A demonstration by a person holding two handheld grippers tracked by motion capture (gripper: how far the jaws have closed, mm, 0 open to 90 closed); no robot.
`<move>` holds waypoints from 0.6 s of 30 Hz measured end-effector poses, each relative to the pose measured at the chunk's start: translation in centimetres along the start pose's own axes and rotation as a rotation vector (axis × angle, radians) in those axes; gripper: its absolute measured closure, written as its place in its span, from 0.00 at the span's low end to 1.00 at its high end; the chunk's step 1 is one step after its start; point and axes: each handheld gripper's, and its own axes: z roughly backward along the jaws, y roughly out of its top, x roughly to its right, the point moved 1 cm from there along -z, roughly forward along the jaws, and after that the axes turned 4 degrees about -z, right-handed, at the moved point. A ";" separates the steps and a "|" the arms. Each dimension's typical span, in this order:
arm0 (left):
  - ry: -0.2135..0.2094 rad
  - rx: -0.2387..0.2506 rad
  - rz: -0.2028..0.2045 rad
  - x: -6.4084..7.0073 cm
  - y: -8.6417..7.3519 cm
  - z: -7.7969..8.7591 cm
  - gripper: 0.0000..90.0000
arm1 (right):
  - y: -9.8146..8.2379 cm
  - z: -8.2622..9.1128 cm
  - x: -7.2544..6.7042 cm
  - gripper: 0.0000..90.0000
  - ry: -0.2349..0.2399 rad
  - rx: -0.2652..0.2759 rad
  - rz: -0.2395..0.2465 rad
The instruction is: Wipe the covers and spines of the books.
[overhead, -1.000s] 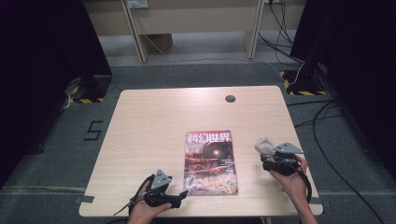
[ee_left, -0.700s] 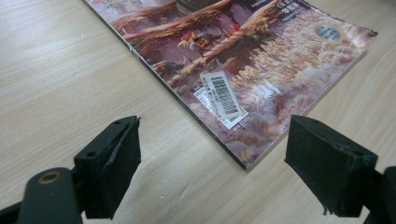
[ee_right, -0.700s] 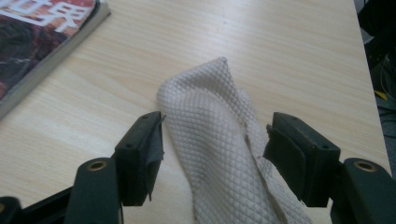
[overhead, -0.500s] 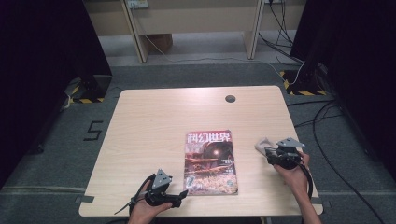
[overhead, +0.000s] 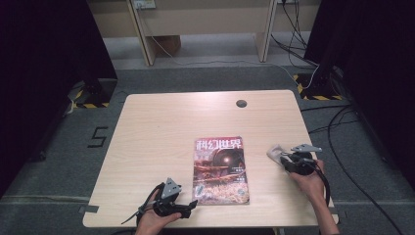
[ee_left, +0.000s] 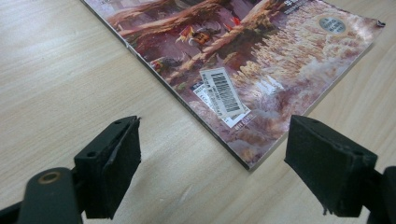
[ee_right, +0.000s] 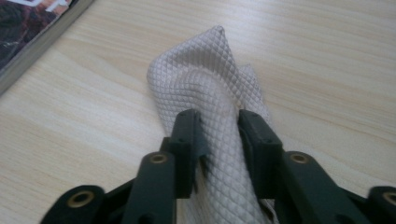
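Two grippers are in your hands at the near edge of the wooden table (overhead: 161, 127); your right gripper (ee_right: 218, 130) has just been closing its jaws, and now they pinch a fold of the pale quilted cloth (ee_right: 210, 79), which bunches up between the pads and rises in a peak beyond them; in the high view that cloth (overhead: 275, 152) sits on the table's right side, just ahead of the right gripper (overhead: 286, 160) and well apart from the magazine (overhead: 219, 169); a corner of the magazine's spine edges into the upper left of the right gripper view; your left gripper (ee_left: 212, 161) has its jaws spread wide with nothing between the pads, held low over the bare tabletop and facing the near corner of the magazine (ee_left: 243, 70), whose barcode label lies just ahead of it; in the high view the left gripper (overhead: 188, 205) lies just beside the magazine's lower left corner.
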 end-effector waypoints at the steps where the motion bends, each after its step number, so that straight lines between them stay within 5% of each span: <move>1: 0.001 0.000 0.001 0.0 0.0 0.0 0.20 | 0.0 0.1 0.0 0.81 0.004 0.001 -0.012; 11: 0.003 0.002 0.000 0.3 0.8 -1.9 0.20 | 1.2 2.0 -0.2 0.86 0.083 0.126 -0.083; 18: 0.010 0.005 0.018 0.2 1.4 -3.8 0.21 | 2.0 2.8 -1.0 0.86 0.129 0.172 -0.088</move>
